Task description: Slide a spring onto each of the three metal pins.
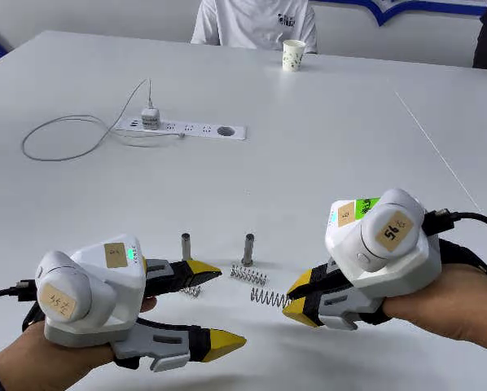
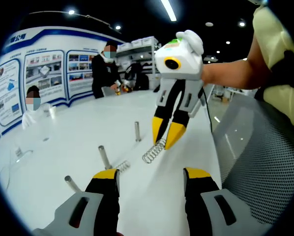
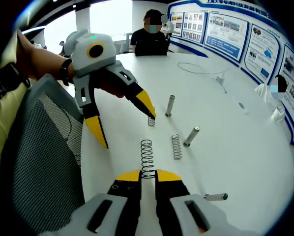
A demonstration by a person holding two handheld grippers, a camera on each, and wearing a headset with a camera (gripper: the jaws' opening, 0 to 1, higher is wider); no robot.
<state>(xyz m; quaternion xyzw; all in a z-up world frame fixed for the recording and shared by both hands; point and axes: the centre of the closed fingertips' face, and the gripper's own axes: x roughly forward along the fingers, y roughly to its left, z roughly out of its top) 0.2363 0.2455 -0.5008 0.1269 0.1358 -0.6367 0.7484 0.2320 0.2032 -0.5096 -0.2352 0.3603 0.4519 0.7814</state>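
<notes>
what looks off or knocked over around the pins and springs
Nothing stands out. All three pins stand upright on the table. Two springs lie loose near them, and the right gripper grips a third spring by its end.

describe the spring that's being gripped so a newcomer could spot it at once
On the white table, find the right gripper, near the person's edge. The spring juts from its yellow tips toward the left gripper. It alone is clamped by one end; the two other springs lie loose by the pins.
</notes>
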